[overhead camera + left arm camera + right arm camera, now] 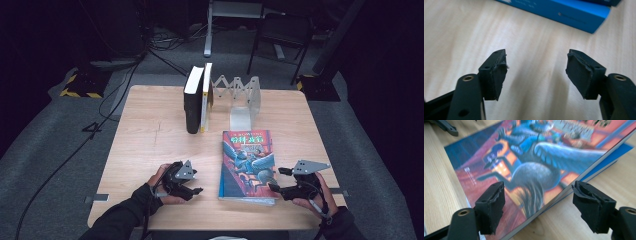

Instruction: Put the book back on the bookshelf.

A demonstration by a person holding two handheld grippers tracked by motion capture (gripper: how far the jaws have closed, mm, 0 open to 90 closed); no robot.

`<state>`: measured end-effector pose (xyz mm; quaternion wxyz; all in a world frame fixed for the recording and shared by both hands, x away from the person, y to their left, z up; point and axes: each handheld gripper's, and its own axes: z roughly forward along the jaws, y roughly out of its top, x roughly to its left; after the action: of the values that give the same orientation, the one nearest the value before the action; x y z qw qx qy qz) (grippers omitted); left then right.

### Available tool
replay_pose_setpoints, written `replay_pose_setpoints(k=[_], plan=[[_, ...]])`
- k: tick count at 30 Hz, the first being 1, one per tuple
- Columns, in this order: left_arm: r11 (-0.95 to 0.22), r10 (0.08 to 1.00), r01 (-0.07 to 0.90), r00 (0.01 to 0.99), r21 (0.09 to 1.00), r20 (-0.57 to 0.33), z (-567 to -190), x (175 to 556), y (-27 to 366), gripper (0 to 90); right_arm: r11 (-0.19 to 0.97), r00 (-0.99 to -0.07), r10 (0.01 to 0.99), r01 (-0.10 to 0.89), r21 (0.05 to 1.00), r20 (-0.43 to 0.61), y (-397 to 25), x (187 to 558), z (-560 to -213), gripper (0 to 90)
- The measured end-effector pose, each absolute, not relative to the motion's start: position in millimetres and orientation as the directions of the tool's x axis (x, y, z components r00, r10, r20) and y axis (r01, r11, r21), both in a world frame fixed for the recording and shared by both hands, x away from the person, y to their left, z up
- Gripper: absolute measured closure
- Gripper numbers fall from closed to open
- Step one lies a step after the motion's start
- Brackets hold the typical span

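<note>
In the high view, a book [248, 162] is seen lying flat on the table [150, 145], cover up, its long axis running from the near edge toward the bookend [245, 97]. It is flanked by the left gripper [192, 186] and right gripper [276, 181].

In the left gripper view, the jaws are spread over bare wood; a blue edge is cut off above.

In the right gripper view, parted jaws straddle the cover's corner; its title is blurred.

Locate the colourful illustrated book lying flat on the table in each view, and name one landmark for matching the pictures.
High view: the illustrated book lies flat, right of centre, between the two hand-held grippers.
Left gripper view: its blue edge crosses the top, beyond the open jaws.
Right gripper view: its cover spreads across the middle, behind the open jaws.
Shared landmark: the light wooden table.
</note>
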<state>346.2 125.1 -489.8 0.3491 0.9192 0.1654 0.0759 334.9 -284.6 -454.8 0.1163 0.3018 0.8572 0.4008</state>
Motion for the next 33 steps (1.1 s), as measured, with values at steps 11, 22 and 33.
replay_pose_setpoints(k=[11, 22, 33], plan=[[-0.700, 0.376, 0.283, 0.927, 0.656, 0.001, -497.9, 350.5, 122.2, 24.4, 0.475, -0.794, 0.576, 0.517, 0.712, 0.193, -284.7, 361.5, -465.5, 15.1], [-0.668, 0.386, 0.289, 0.923, 0.686, -0.013, -504.0, 365.3, 117.4, 15.1, 0.510, -0.800, 0.574, 0.514, 0.689, 0.172, -277.3, 369.3, -462.3, 13.3], [-0.664, 0.391, 0.292, 0.920, 0.688, -0.013, -504.1, 370.6, 115.5, 14.9, 0.548, -0.825, 0.561, 0.433, 0.715, 0.070, -271.6, 366.8, -455.3, 21.0]])
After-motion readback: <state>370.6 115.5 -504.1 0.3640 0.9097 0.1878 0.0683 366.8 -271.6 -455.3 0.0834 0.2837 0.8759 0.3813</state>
